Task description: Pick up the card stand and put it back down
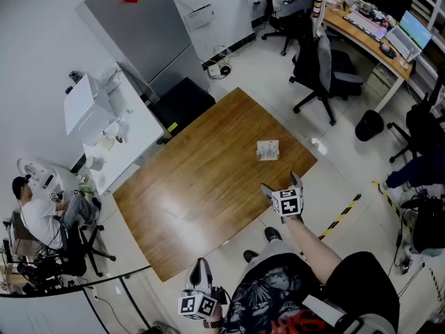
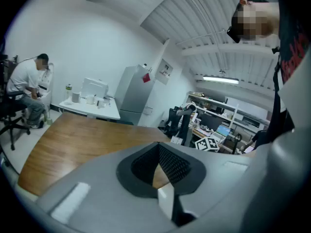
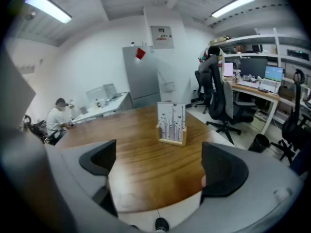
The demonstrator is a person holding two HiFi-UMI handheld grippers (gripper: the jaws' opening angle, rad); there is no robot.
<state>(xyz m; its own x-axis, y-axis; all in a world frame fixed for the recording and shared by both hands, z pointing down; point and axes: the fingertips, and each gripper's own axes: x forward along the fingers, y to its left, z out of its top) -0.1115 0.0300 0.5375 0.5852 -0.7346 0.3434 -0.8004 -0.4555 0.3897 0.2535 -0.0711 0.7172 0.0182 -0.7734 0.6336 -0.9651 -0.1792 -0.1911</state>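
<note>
The card stand (image 1: 268, 149), a small wooden base holding a white card printed with thin dark stems, stands upright on the brown wooden table (image 1: 208, 186) near its right corner. In the right gripper view the card stand (image 3: 171, 123) is straight ahead, well beyond the jaws. My right gripper (image 1: 280, 184) hovers just off the table's near right edge, a short way from the stand, open with nothing between its fingers (image 3: 221, 169). My left gripper (image 1: 201, 270) hangs low by the person's body, away from the table. Its dark pads (image 2: 175, 165) meet at the tip, shut and empty.
Black office chairs (image 1: 323, 68) and a desk with monitors (image 1: 379, 37) stand at the far right, with a black bin (image 1: 369, 124) beside them. A grey cabinet (image 1: 142, 30) and a white table (image 1: 115, 127) lie to the left, where a seated person (image 1: 38, 211) sits. Yellow-black tape (image 1: 344, 214) marks the floor.
</note>
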